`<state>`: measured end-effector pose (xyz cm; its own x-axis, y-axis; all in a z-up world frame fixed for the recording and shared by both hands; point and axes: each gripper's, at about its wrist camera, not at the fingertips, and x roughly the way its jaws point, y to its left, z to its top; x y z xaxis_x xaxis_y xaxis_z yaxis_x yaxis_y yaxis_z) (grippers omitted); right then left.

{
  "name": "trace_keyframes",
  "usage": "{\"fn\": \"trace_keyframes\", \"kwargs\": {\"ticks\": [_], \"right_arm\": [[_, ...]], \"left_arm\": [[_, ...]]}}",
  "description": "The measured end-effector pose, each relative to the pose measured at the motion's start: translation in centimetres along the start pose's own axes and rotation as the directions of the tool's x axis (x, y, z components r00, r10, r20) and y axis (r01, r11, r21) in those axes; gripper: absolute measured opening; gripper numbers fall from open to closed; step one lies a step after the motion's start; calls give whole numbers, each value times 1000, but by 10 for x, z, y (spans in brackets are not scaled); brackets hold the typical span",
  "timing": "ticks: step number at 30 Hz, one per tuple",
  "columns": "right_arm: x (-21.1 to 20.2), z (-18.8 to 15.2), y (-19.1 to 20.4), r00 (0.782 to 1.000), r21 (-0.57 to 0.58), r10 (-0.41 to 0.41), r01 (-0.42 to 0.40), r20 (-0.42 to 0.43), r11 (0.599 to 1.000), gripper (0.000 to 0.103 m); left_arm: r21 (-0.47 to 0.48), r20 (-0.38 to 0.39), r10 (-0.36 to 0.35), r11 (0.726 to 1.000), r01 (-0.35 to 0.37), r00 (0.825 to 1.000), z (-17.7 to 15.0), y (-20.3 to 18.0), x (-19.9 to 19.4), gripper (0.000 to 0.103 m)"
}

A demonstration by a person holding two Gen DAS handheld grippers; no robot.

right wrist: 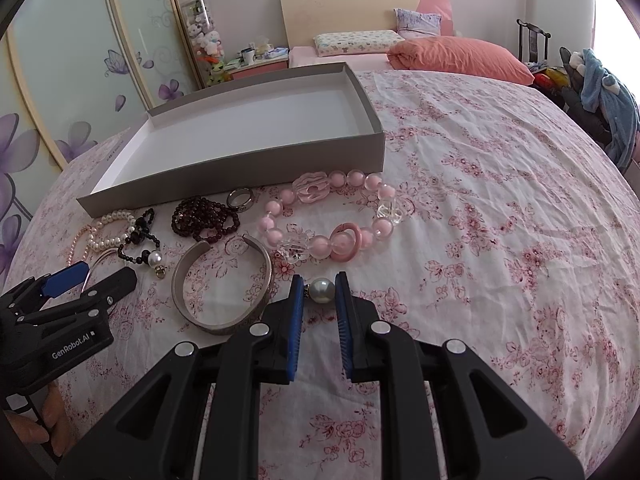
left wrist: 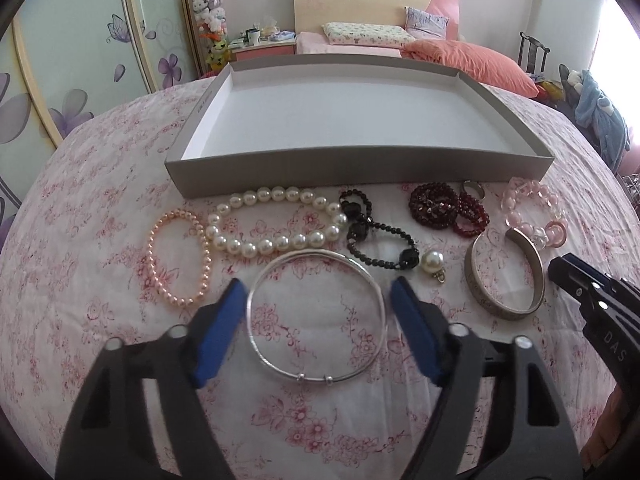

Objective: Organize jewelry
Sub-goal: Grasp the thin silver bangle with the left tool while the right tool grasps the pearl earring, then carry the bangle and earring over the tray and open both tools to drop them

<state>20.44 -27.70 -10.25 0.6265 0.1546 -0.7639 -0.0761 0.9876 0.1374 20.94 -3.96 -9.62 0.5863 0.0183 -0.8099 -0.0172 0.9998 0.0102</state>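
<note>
Low in the frame, left tongs [left wrist: 318, 300] stand wide around a bangle [left wrist: 316, 316]; right tongs [right wrist: 320, 292] pinch a pearl [right wrist: 323, 290].

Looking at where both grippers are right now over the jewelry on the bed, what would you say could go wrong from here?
1. The left gripper straddles the thin silver bangle across its width; the round rim could slip off the pads or press into the soft bedspread.
2. The right gripper pinches a round pearl pendant near its fingertips; it may pop out on the way to the grey box.
3. The wide silver cuff lies close beside the right gripper and could get nudged.
</note>
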Motion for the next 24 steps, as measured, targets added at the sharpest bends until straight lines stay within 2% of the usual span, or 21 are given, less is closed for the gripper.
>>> {"fn": "trace_keyframes", "kwargs": {"ticks": [10, 16, 17, 24], "right_arm": [[0, -1, 0, 1000, -7, -4, 4, 0, 1000, 17], [2, -1, 6, 1000, -31, -23, 23, -2, 999, 17], [2, -1, 7, 1000, -36, -27, 27, -2, 999, 17], [-5, -3, 7, 999, -47, -24, 26, 27, 999, 17]], "left_arm": [[0, 7, -7, 1000, 7, 1000, -6, 2, -5, 69], [8, 8, 5, 1000, -5, 1000, -8, 2, -4, 72], [9, 11, 2, 1000, -2, 1000, -8, 2, -5, 69], [1, 35, -25, 1000, 25, 999, -12, 5, -13, 68]]}}
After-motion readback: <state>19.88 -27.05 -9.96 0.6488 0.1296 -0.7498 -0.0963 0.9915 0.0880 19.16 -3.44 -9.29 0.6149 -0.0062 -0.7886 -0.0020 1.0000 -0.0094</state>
